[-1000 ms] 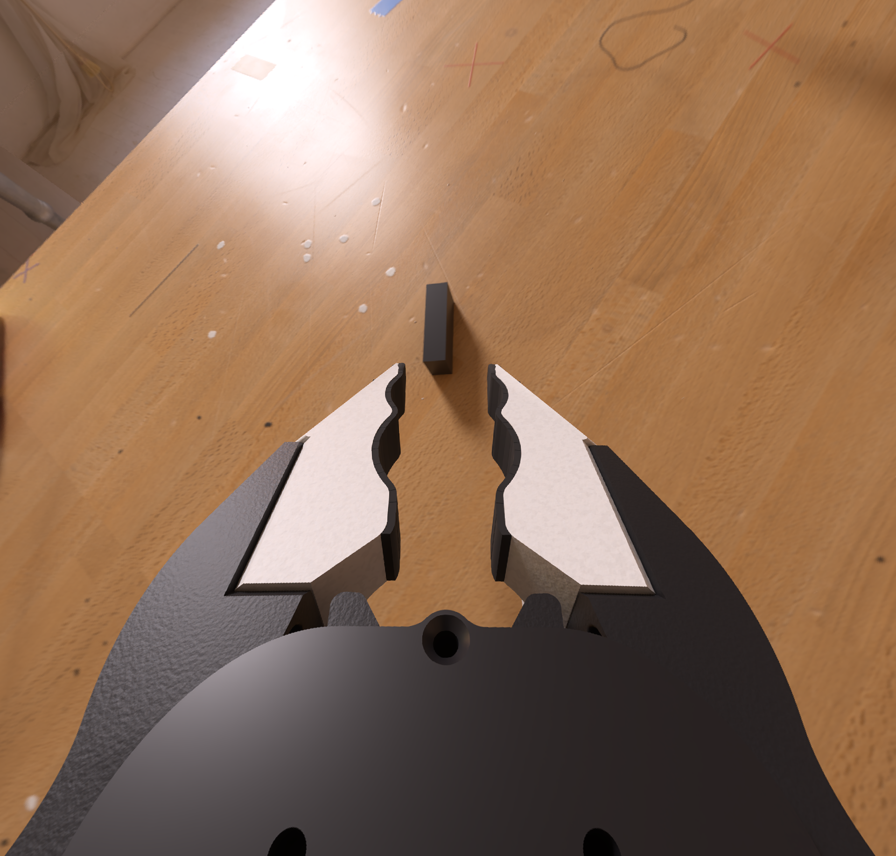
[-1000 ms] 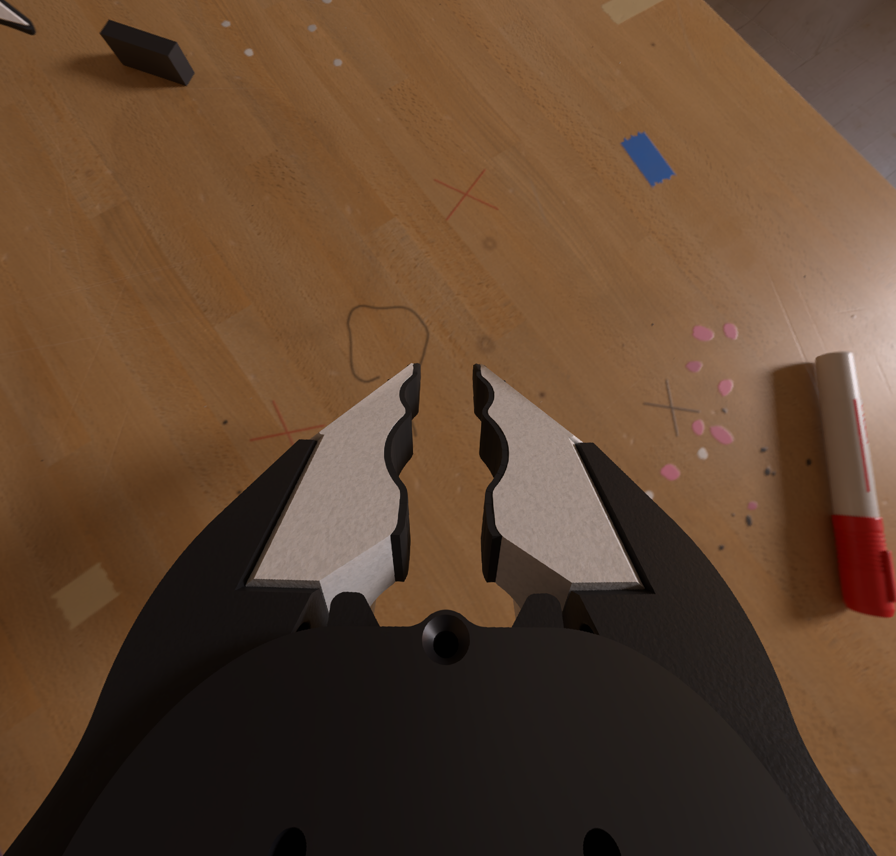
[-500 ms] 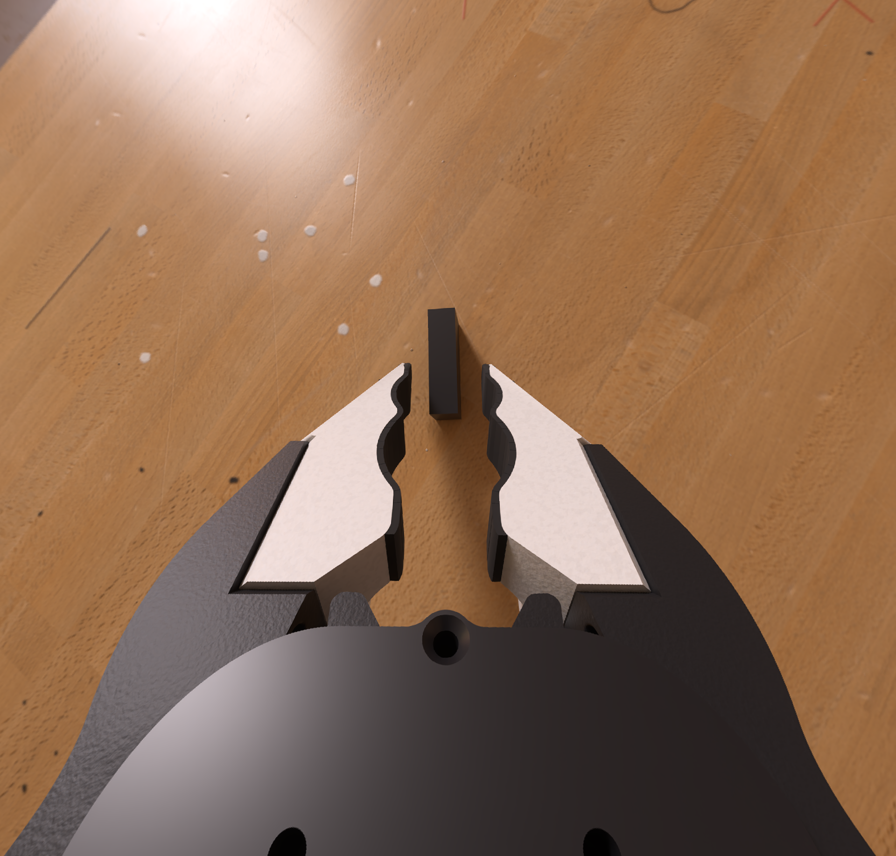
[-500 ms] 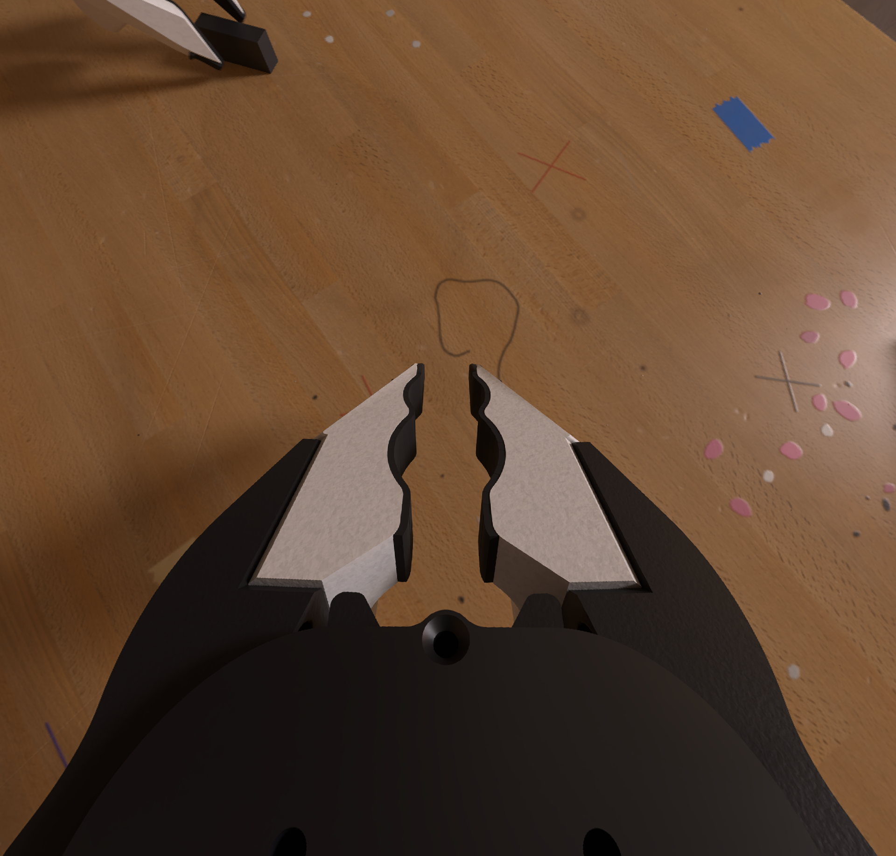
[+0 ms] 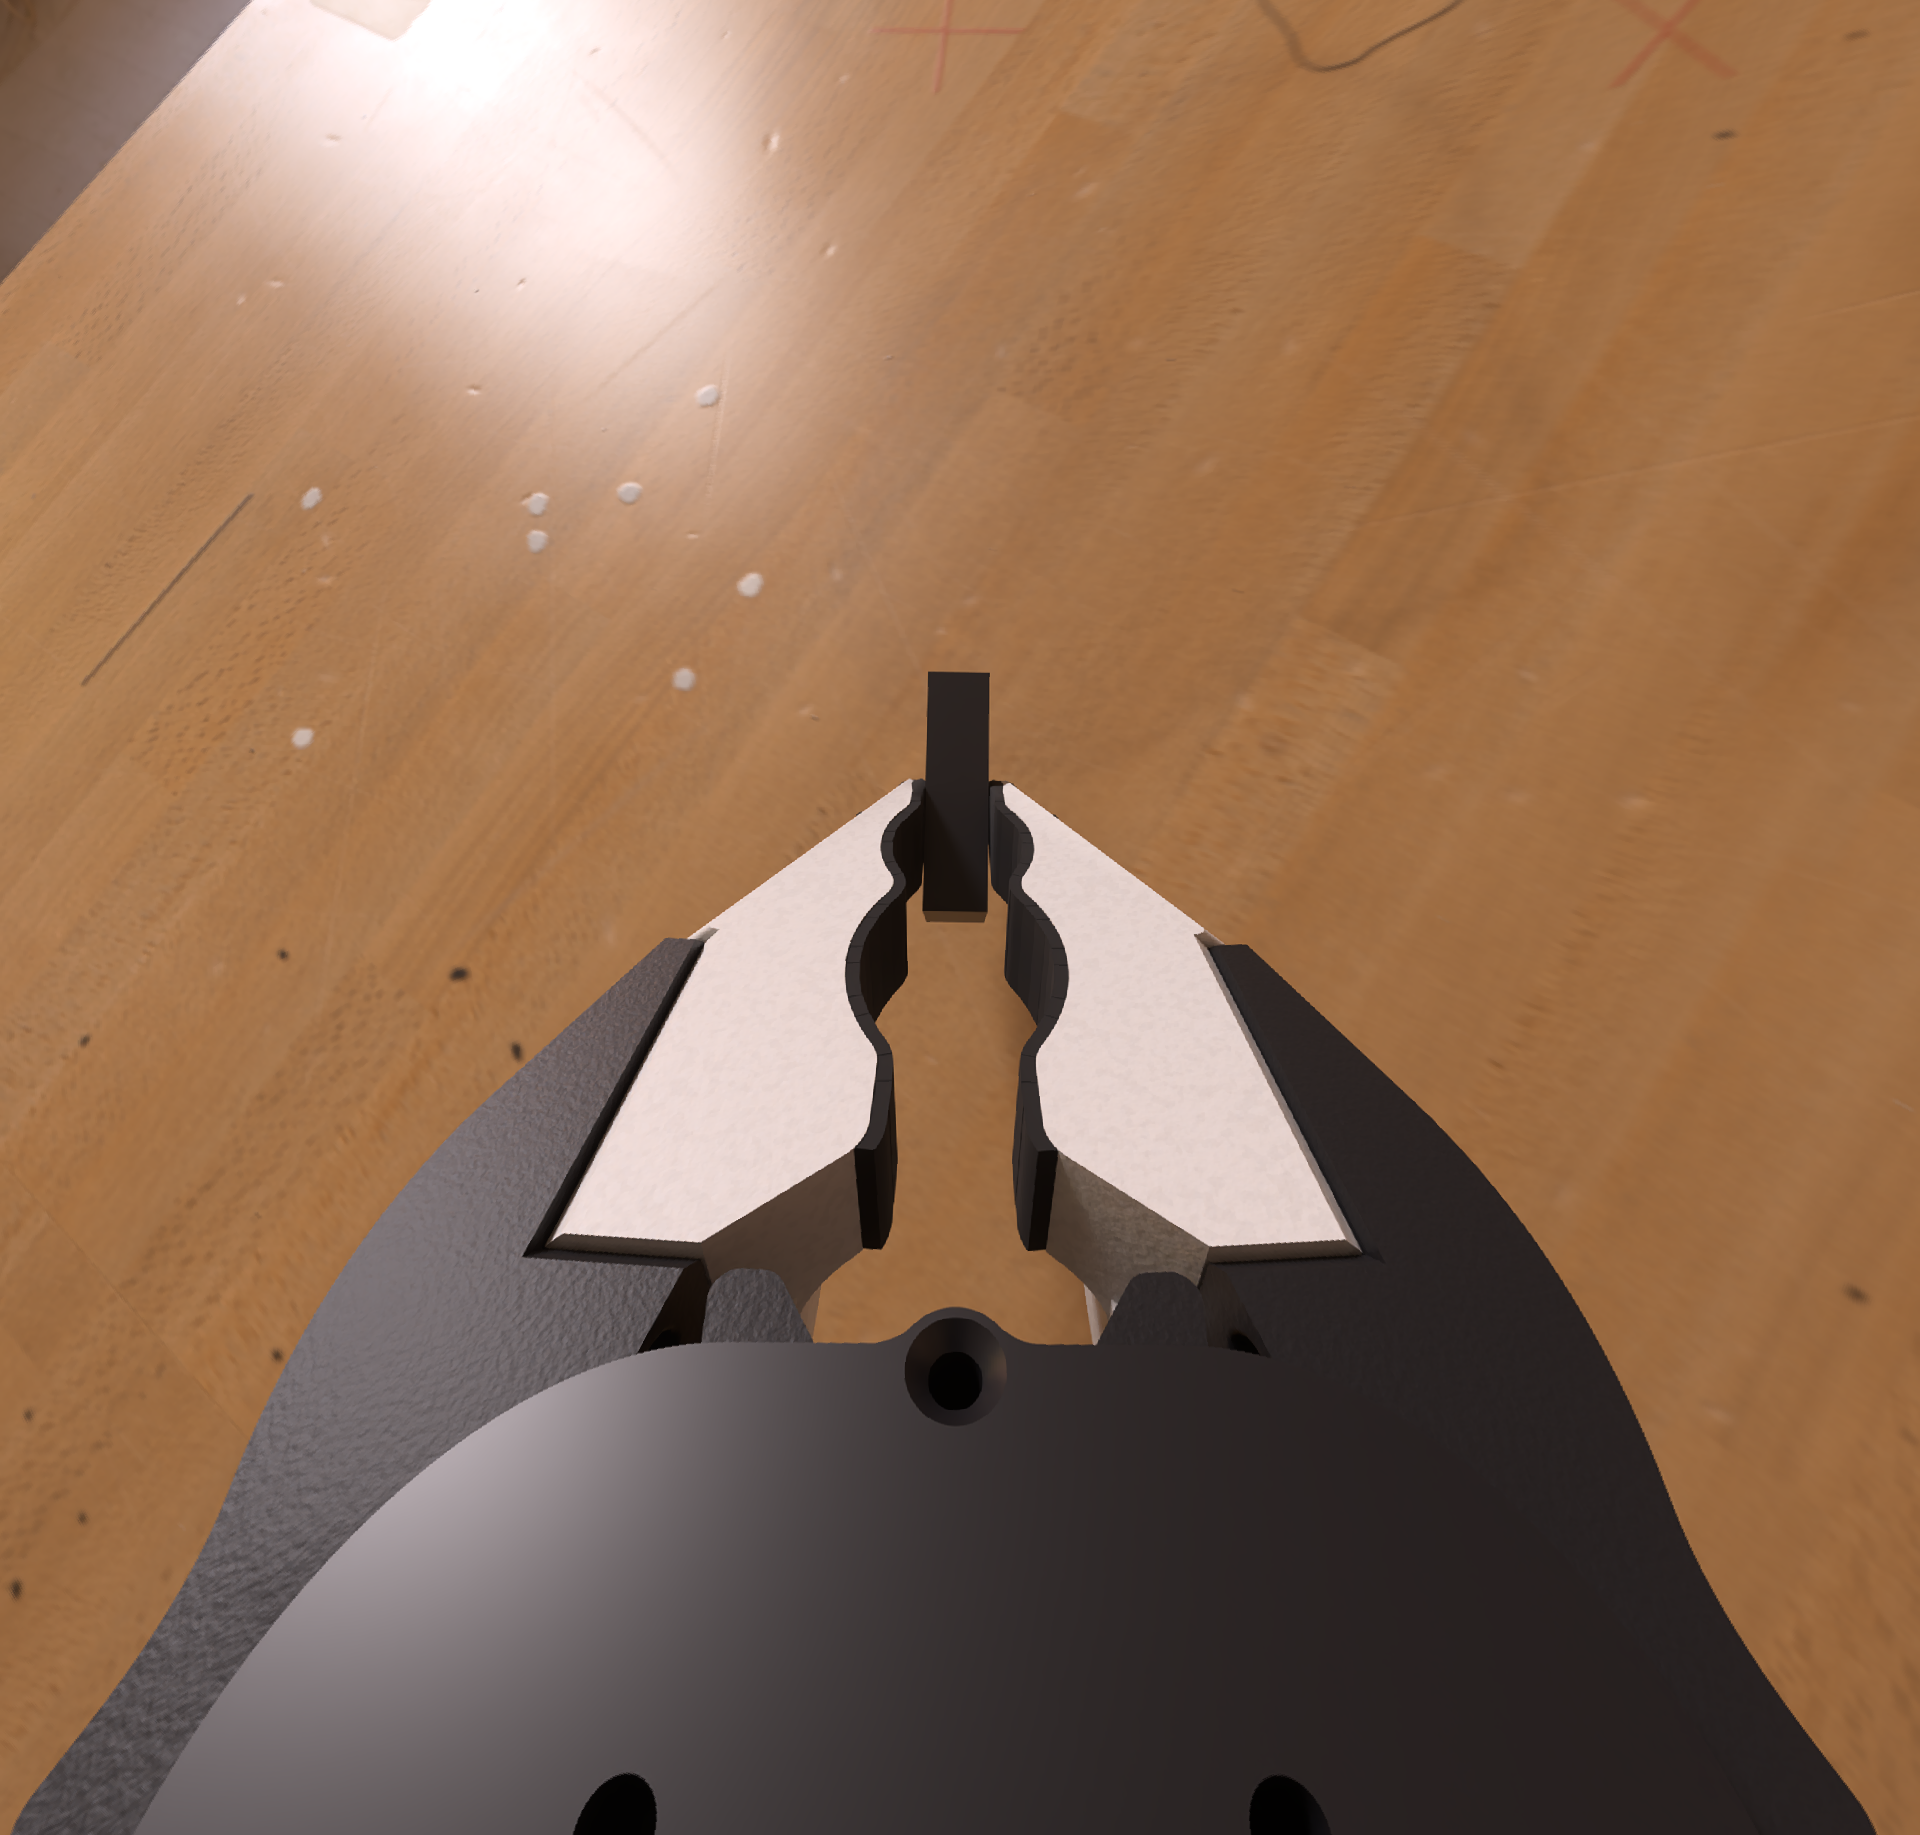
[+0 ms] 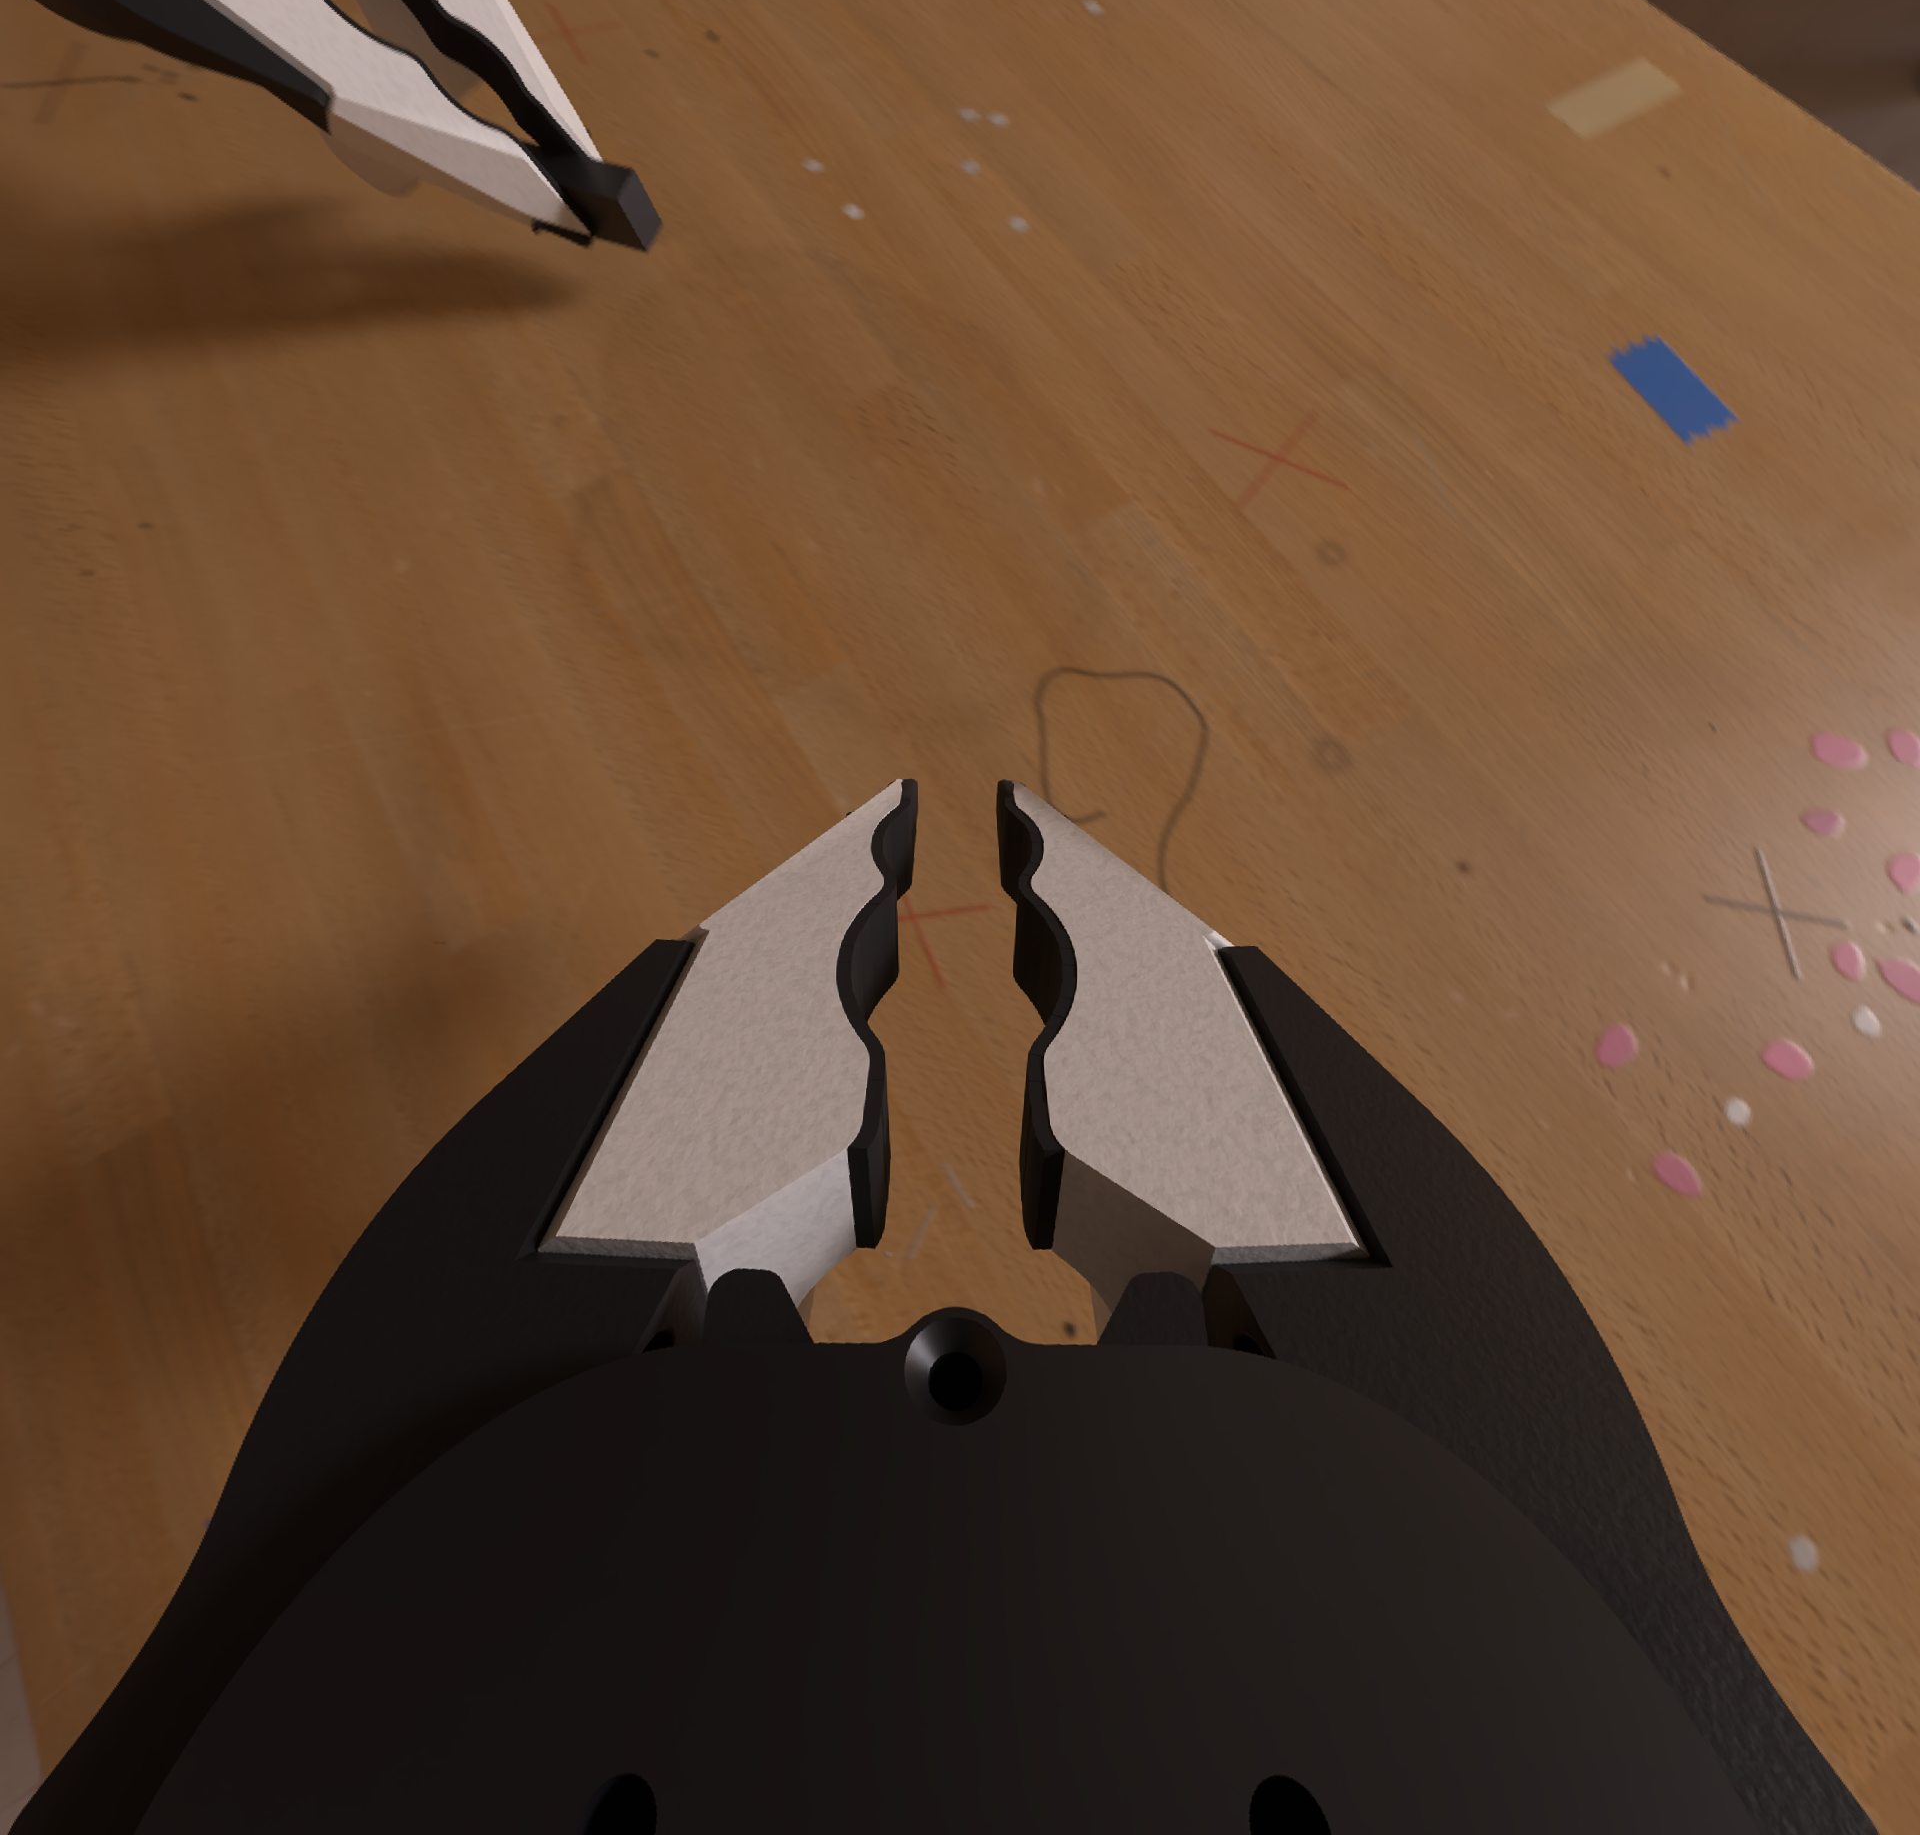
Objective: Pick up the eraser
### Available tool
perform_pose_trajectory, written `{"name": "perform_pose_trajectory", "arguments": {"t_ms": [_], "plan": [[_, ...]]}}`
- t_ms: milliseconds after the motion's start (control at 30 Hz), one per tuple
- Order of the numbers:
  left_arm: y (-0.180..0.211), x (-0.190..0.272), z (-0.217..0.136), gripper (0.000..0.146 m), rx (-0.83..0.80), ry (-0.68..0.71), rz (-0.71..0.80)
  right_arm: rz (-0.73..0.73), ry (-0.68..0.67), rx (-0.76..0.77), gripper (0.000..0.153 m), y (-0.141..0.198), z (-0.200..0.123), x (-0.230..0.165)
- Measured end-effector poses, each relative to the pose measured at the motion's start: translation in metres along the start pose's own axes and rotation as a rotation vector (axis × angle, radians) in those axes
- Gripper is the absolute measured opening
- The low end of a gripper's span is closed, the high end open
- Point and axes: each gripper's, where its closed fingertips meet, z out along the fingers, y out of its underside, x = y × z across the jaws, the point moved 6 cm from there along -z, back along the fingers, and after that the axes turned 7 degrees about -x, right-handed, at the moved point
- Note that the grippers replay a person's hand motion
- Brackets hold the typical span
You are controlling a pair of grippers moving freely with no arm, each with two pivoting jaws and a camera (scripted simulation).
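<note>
The eraser (image 5: 956,736) is a small black block, held edge-up between the fingertips of my left gripper (image 5: 956,798), which is shut on it. Its far end sticks out past the tips. In the right wrist view, the left gripper (image 6: 577,196) shows at the top left with the eraser (image 6: 632,209) in its tips, a little above the wooden table (image 6: 727,538), casting a shadow below. My right gripper (image 6: 956,798) is open with a narrow gap and holds nothing, well apart from the eraser.
The table's left edge (image 5: 156,123) runs along the top left in the left wrist view. On the wood lie a blue tape strip (image 6: 1673,393), a tan tape patch (image 6: 1610,97), pink paint spots (image 6: 1787,1058), a drawn loop (image 6: 1122,746) and red crosses.
My left gripper moved forward around the eraser, shut on it and raised it off the table. The right gripper shifted left; the red and white marker has left its view.
</note>
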Motion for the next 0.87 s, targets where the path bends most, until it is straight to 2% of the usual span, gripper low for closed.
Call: {"name": "perform_pose_trajectory", "arguments": {"t_ms": [167, 267, 367, 467, 667, 800, 867], "plan": [[0.010, 0.028, -0.025, 0.011, 0.082, 0.030, -0.019, -0.095, -0.079, 0.054, 0.018, -0.022, 0.004, -0.045], [0.010, 0.046, -0.035, 0.011, 0.163, 0.040, 0.011, -0.085, -0.182, 0.085, 0.019, -0.035, 0.022, -0.083], [0.009, 0.065, -0.036, 0.011, 0.181, 0.109, 0.050, -0.068, -0.220, 0.133, 0.025, -0.044, 0.043, -0.112], [0.009, 0.076, -0.038, 0.011, 0.198, 0.192, 0.046, -0.213, -0.111, 0.156, 0.028, -0.049, 0.053, -0.129], [0.009, 0.083, -0.048, 0.011, 0.241, 0.373, -0.035, -0.641, 0.137, 0.099, 0.027, -0.059, 0.059, -0.150], [0.009, 0.082, -0.053, 0.011, 0.318, 0.505, -0.154, -0.798, 0.223, 0.058, 0.010, -0.062, 0.066, -0.155], [0.011, 0.080, -0.055, 0.011, 0.339, 0.542, -0.208, -0.818, 0.216, 0.061, 0.005, -0.062, 0.067, -0.157]]}}
